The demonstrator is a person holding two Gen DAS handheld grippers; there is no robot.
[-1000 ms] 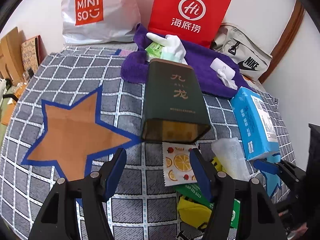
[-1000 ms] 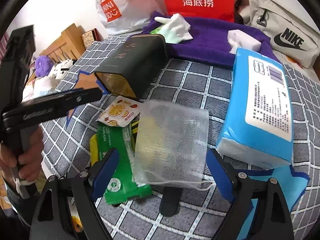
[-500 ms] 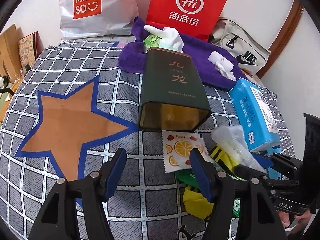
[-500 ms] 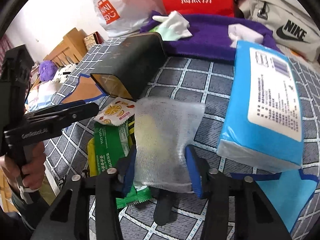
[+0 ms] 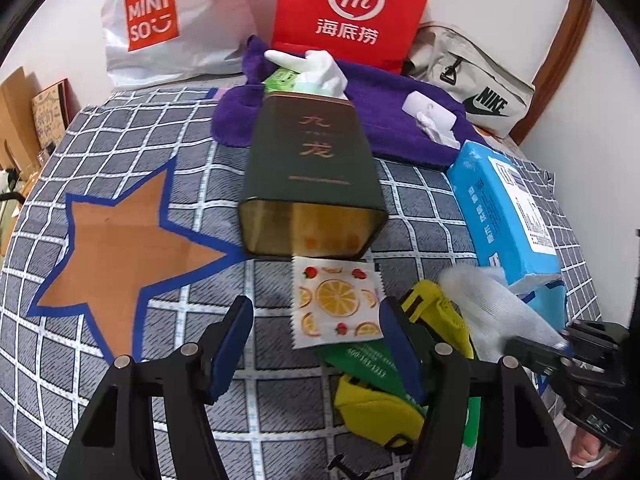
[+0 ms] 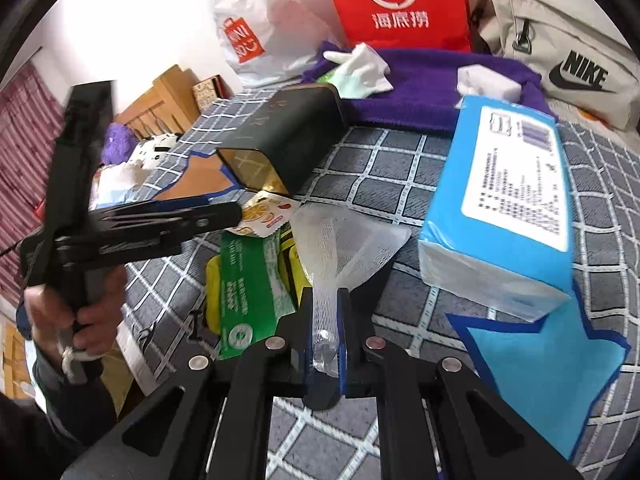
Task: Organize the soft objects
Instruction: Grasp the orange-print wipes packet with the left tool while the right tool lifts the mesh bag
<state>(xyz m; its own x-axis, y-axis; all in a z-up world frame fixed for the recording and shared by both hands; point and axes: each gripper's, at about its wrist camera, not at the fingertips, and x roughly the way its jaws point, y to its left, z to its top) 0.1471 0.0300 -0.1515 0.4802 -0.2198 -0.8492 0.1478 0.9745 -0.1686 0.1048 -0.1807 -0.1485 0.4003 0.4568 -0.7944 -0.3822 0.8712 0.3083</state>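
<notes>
Right gripper (image 6: 325,312): jaws clamped tight on the near end of a white mesh pouch (image 6: 346,240), netting bunched between the blue pads; the far end fans out wide over the checked cloth. In the left wrist view the same pouch (image 5: 492,304) slants up from the right gripper (image 5: 560,346), just beside the blue tissue pack.

Left gripper (image 5: 316,332): jaws spread, nothing between them; it hangs over the grey checked tablecloth (image 5: 120,152), with the right pad above the edge of a fruit-print sachet (image 5: 336,304) (orange slices, strawberries). A hand (image 6: 80,320) grips its handle at the left of the right wrist view.

Soft items under and beside the pouch: green packet (image 6: 248,284) with white print too small to read, lying on something yellow with black trim (image 5: 440,312); what it is cannot be told.

Dark green tin (image 5: 312,168) lies on its side, open mouth toward the camera, gold characters "九龙" on the upper face. The sachet touches its mouth edge.

Blue tissue pack (image 6: 512,204) to the right, white label with fine print, unreadable.

Back row: white "MINISO" plastic bag (image 5: 160,28); red paper bag (image 5: 352,12) marked "Hi" and "海底捞"; beige "NIKE" bag (image 5: 476,88). A purple towel (image 5: 384,120) lies in front of them, carrying a white glove (image 5: 316,68) and a small white tissue packet (image 5: 430,114).

Cloth bears an orange star (image 5: 116,248) with a blue border, and a light blue star (image 6: 540,356).
</notes>
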